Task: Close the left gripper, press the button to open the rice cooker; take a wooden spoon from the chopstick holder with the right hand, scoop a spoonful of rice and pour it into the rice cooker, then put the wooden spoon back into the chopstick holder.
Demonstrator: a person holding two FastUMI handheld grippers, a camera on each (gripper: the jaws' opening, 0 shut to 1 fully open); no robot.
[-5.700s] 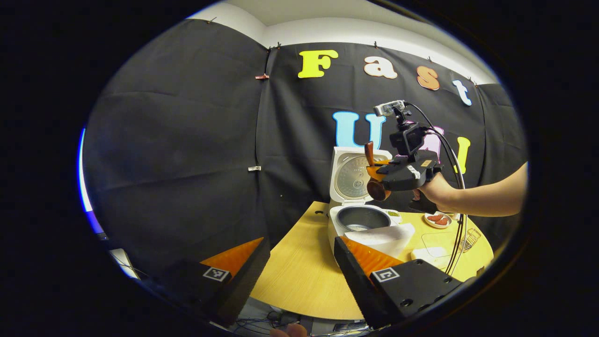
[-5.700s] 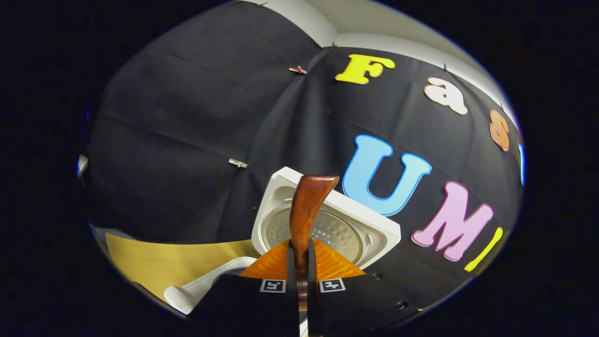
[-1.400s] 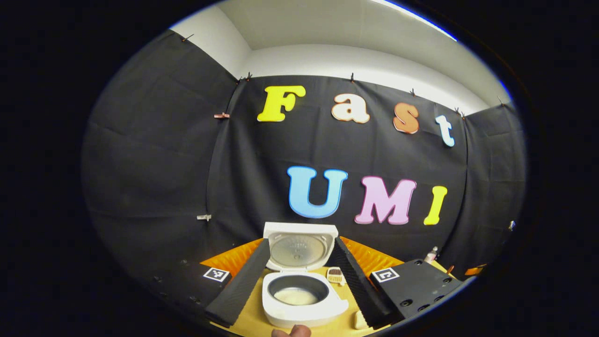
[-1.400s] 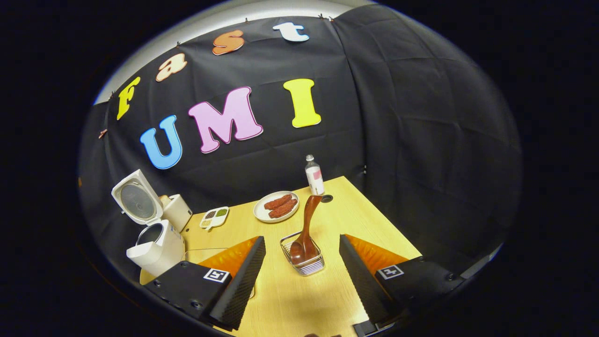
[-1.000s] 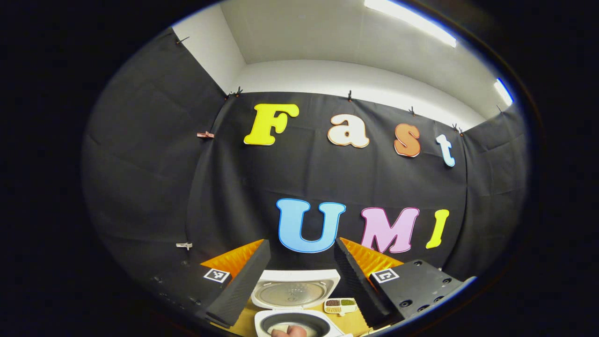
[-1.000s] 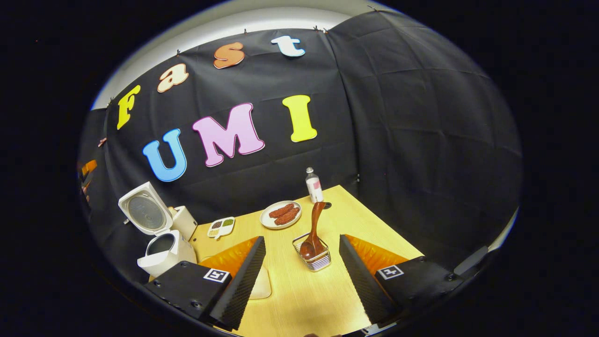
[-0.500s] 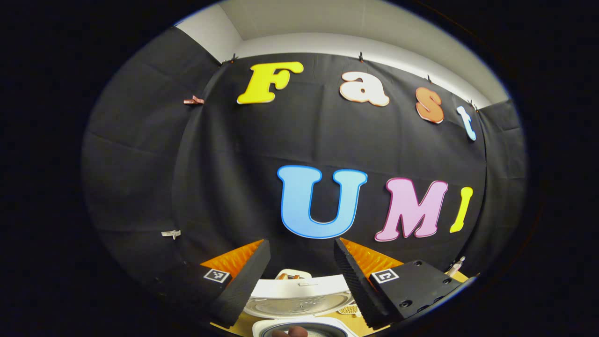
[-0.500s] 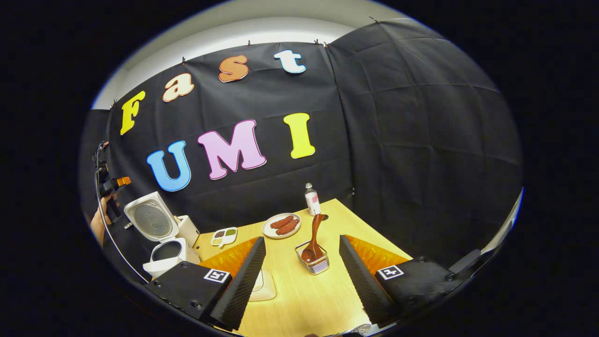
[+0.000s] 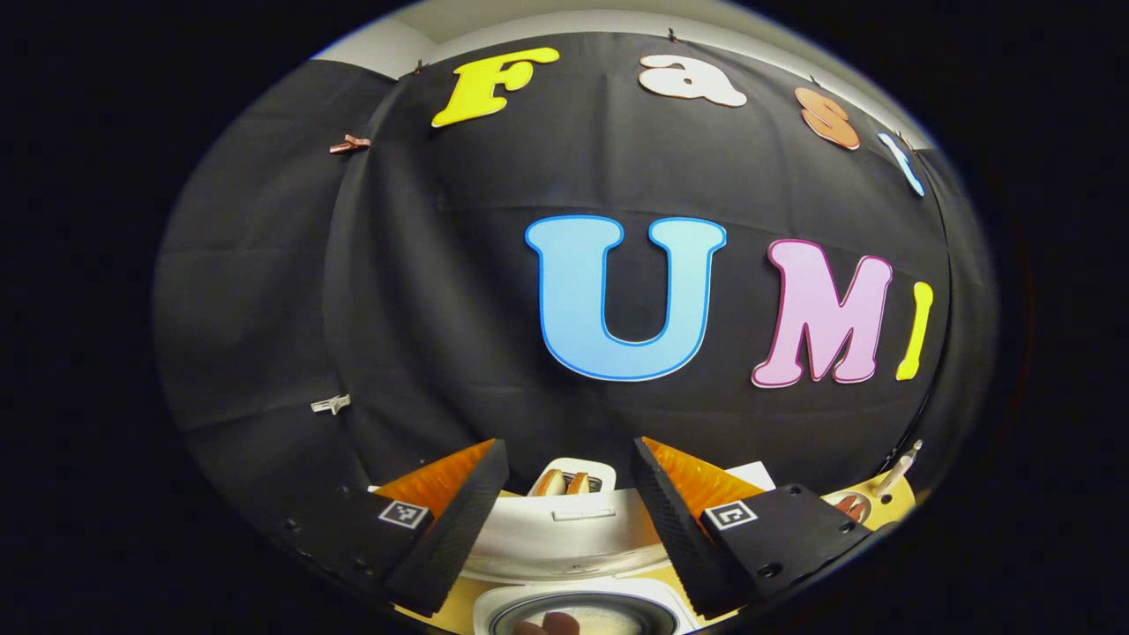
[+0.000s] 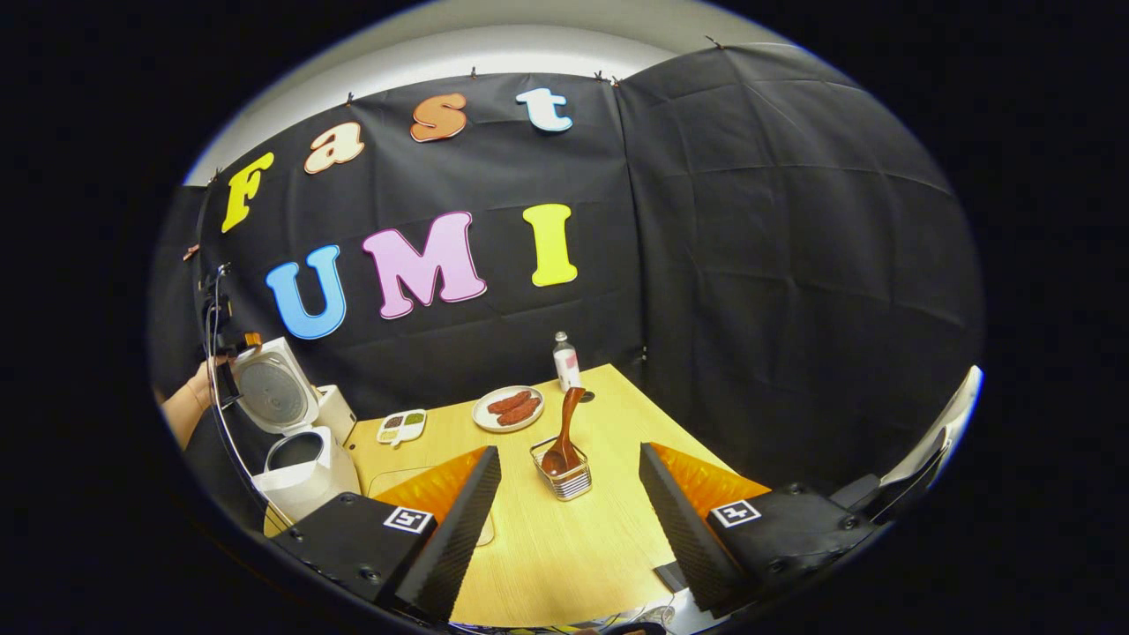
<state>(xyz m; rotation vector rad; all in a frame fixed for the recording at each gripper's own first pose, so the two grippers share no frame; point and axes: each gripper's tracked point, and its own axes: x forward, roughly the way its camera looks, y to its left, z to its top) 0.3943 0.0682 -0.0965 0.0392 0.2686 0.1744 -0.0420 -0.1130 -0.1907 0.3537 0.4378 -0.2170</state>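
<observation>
The wooden spoon is standing in the wire chopstick holder, bowl down and handle rising up, leaning slightly toward the far edge of the surface, so its long axis is running close to upright. The holder is sitting near the middle of the surface, with a plate of sausages and a small bottle beyond it. The right tongs are hanging apart and empty, well short of the holder, with nothing between the fingers. The spoon looks settled, so the return step appears finished; the sound way to end is drawing the tongs straight back without nudging the handle. The rice cooker is sitting at the left with its lid raised. The left tongs are also apart, hovering at the cooker's open lid.
</observation>
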